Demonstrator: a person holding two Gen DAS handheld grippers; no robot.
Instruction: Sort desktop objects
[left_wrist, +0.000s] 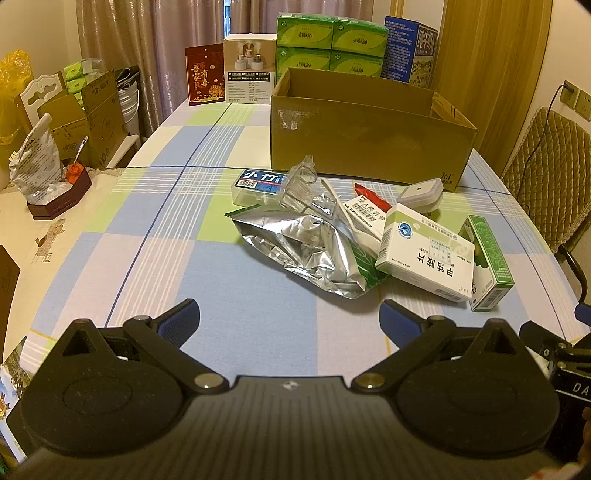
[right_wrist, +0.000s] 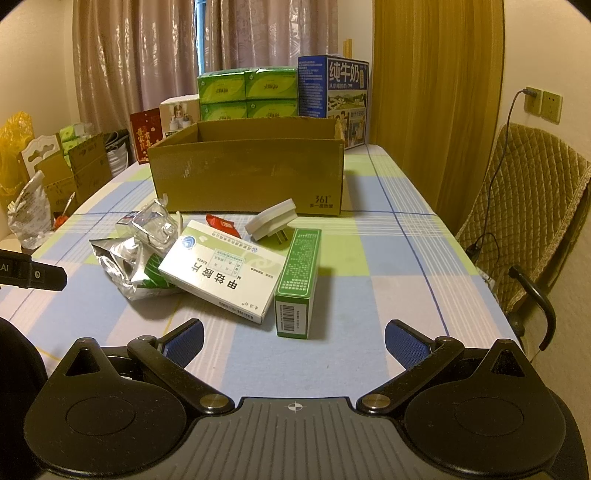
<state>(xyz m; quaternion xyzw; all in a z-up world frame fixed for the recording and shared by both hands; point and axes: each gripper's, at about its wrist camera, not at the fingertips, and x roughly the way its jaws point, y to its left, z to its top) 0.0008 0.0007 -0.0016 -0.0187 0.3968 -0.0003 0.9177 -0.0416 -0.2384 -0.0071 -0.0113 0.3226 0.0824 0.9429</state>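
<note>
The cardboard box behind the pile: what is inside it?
The cardboard box is open at the top. Only its bare inner walls show in both views. Its front wall hides the bottom, so whether anything lies inside cannot be seen.

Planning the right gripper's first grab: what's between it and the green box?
Nothing: in the right wrist view, only bare tablecloth separates the open right gripper from the green box.

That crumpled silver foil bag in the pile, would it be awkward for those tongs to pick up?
Probably a bit. The foil bag is creased and lies flat, so it looks floppy and would likely sag or fold when lifted. It seems empty, so probably light. The white medicine box appears to rest on its edge, so tugging the bag may shift that box.
</note>
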